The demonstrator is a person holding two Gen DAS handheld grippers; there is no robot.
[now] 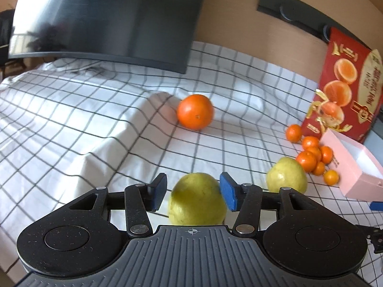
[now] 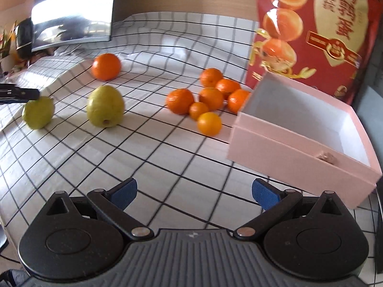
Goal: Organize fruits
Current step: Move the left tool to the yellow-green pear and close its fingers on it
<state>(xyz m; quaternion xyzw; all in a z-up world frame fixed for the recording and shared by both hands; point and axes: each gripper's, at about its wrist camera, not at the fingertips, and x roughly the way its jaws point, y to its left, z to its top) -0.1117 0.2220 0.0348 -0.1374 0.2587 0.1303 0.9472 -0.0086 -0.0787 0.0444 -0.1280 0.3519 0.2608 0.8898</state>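
A yellow-green pear (image 1: 196, 198) sits on the checked cloth between the blue pads of my left gripper (image 1: 194, 191). The right pad touches it; a small gap shows at the left pad. The same pear shows at far left in the right wrist view (image 2: 37, 115). A second pear (image 1: 286, 178) (image 2: 105, 106) stands to the right. A large orange (image 1: 195, 111) (image 2: 106, 66) lies farther back. Several small mandarins (image 1: 311, 154) (image 2: 210, 98) cluster beside an open pink box (image 1: 354, 165) (image 2: 304, 134). My right gripper (image 2: 194, 195) is open and empty above the cloth.
A dark monitor (image 1: 107, 19) stands at the back left. A red orange-printed carton (image 1: 347, 91) (image 2: 313, 28) stands behind the pink box. The checked cloth (image 1: 95, 124) has raised folds at left. A wooden wall runs behind.
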